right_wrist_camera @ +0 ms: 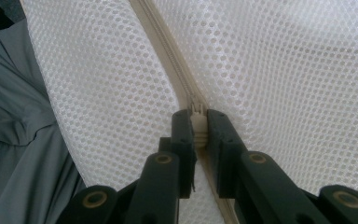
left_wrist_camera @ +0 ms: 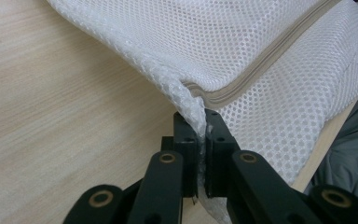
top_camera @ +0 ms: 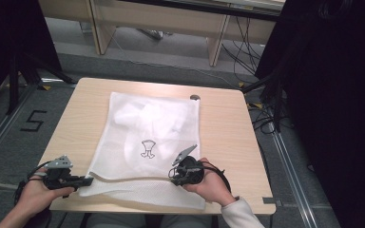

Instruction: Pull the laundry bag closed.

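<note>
Left gripper (left_wrist_camera: 201, 122) clamps the mesh bag's (top_camera: 147, 128) near-left corner; right gripper (right_wrist_camera: 196, 122) pinches its zipper pull (right_wrist_camera: 197, 125).

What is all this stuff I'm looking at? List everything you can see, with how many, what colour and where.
mesh laundry bag: one, white, flat in the middle of the table, something white inside, a small dark drawing printed on it
zipper: one, beige, running along the bag's near edge
zipper pull: one, beige, between the right claw's jaws
table: one, light wood, centre of the room
small round object: one, dark, at the table's far edge by the bag's corner
number 5: one, black, on the grey floor left of the table
left claw: one, black, pinching the bag's near left corner
right claw: one, black, closed on the zipper pull
</note>
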